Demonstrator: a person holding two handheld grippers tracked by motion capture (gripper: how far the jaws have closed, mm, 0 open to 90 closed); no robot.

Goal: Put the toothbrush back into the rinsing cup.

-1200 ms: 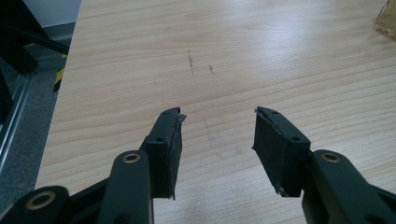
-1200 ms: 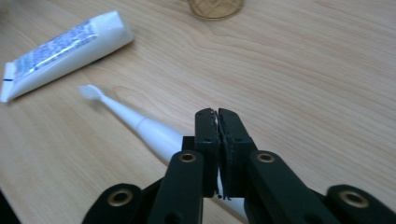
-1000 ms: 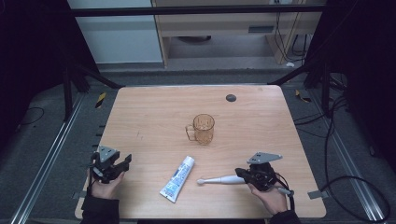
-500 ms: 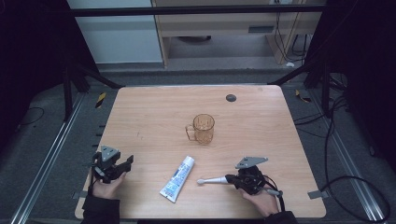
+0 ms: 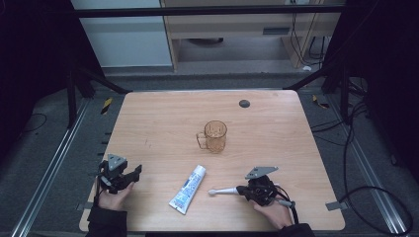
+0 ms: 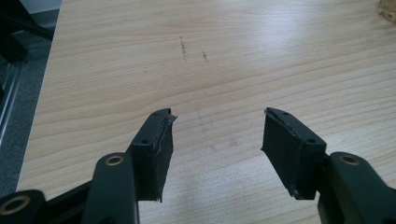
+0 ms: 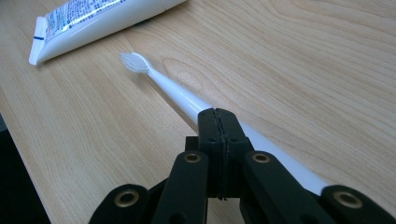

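Wooden table (image 5: 163, 123), largest thing in view, carries everything. Amber mug (image 5: 215, 136) upright near table centre, handle toward left. White toothpaste tube (image 5: 188, 189) flat between both hands, well short of mug. White toothbrush (image 5: 223, 191) flat on table just right of tube, bristle head toward tube. Right gripper (image 7: 219, 128) low over toothbrush handle, fingers pressed together, handle passing beneath them, not clamped. Left gripper (image 6: 217, 135) at left table edge, fingers apart, just been opening, bare wood between them.
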